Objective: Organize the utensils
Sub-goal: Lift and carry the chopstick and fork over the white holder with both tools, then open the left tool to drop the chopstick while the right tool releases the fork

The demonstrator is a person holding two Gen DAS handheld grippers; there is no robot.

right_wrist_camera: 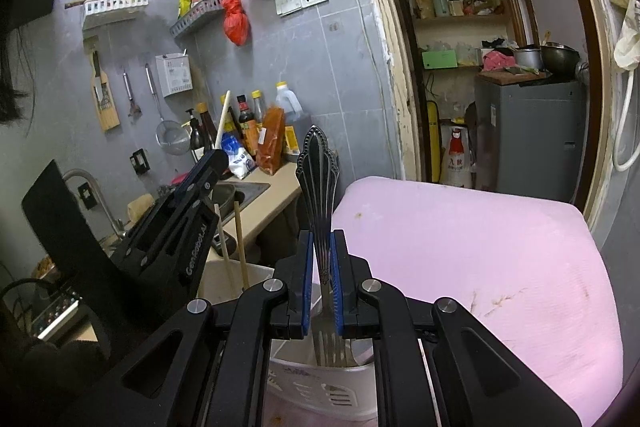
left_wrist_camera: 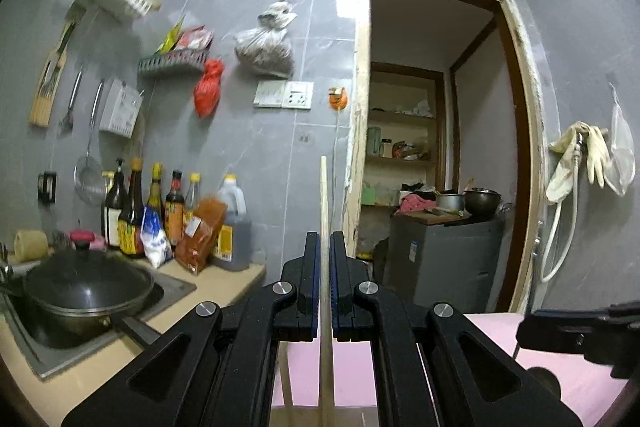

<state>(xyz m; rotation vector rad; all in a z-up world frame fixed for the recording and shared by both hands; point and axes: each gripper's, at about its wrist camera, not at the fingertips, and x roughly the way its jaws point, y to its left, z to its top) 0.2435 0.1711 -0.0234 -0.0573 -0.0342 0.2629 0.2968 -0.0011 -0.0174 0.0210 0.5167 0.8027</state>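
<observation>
My left gripper [left_wrist_camera: 325,239] is shut on a pale wooden chopstick [left_wrist_camera: 324,187] that stands upright between its pads. In the right wrist view this gripper [right_wrist_camera: 218,157] is at the left, and its chopstick [right_wrist_camera: 222,119] reaches down into a beige holder compartment [right_wrist_camera: 212,279] beside a second chopstick [right_wrist_camera: 241,247]. My right gripper [right_wrist_camera: 322,239] is shut on an ornate metal fork [right_wrist_camera: 318,167], handle up. The fork's tines point down into a white slotted utensil holder [right_wrist_camera: 320,387]. Part of the right gripper [left_wrist_camera: 580,331] shows at the right edge of the left wrist view.
The holder rests on a pink padded surface [right_wrist_camera: 460,247]. To the left, a lidded black wok [left_wrist_camera: 84,287] sits in the sink, with sauce bottles [left_wrist_camera: 160,207] on the counter behind. A faucet [right_wrist_camera: 80,179] and a grey cabinet [right_wrist_camera: 528,131] in the doorway are nearby.
</observation>
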